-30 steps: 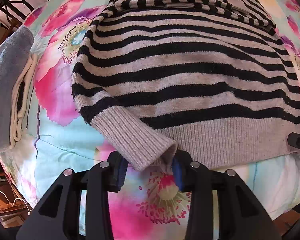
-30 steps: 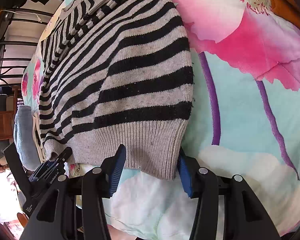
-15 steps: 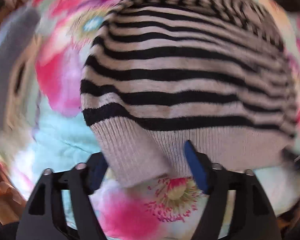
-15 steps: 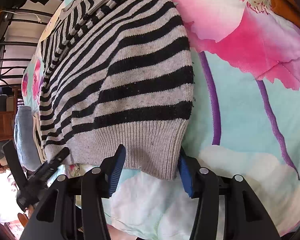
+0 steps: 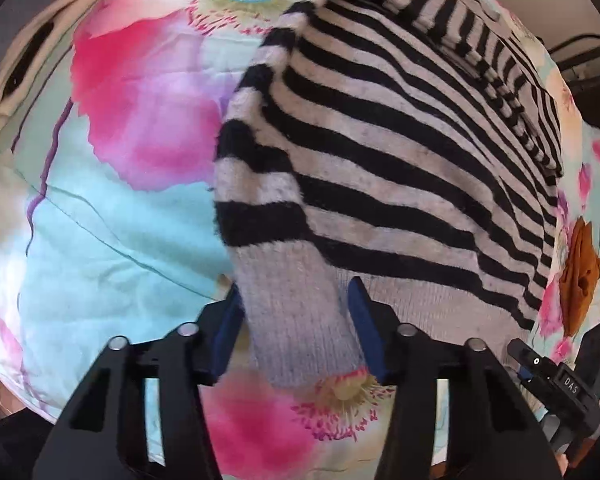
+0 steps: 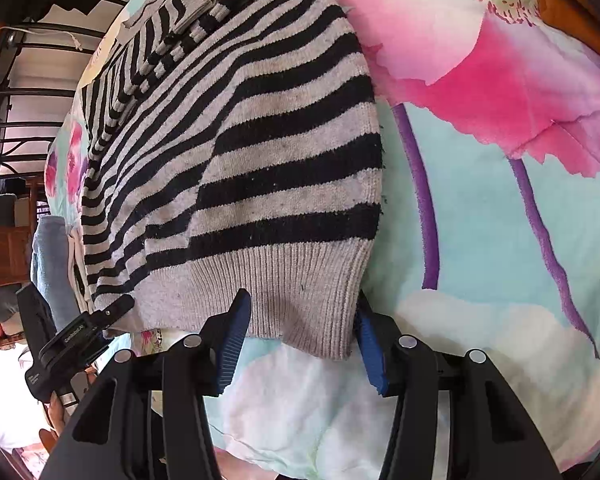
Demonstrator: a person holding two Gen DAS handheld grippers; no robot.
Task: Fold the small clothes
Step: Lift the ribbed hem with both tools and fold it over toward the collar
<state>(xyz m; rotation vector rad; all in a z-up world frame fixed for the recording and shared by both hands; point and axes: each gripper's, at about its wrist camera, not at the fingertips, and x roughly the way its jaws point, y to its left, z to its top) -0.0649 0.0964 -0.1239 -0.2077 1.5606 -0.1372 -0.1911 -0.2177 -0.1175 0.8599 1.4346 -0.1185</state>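
In the left wrist view, the left tongs point steeply down at the bed, and the grey ribbed cuff of the sleeve fills the gap between their blue pads. The jaws have just been closing, and both pads now press on the cuff, so they pinch it. From there the striped sleeve runs up toward 12 o'clock, lying along the left edge of the sweater. The sweater's body spreads away toward 1 and 2 o'clock on the floral bedspread. In the right wrist view, the right tongs are part-way closed on the right corner of the ribbed hem. One pad sits against the knit at each side, gripping that corner. The hem runs from that grip toward 9 o'clock, where the left tongs show at its far corner. The black and grey stripes climb toward 11 o'clock, up to a folded sleeve lying across the top of the sweater. The sweater lies flat, front down or up I cannot tell. The bare bedspread with pink poppies fills 1 to 4 o'clock. Farther out, an orange cloth lies at 3 o'clock in the left view. Folded grey and cream clothes sit at 9 o'clock in the right view, beyond the sweater's edge. A dark metal frame stands behind them.
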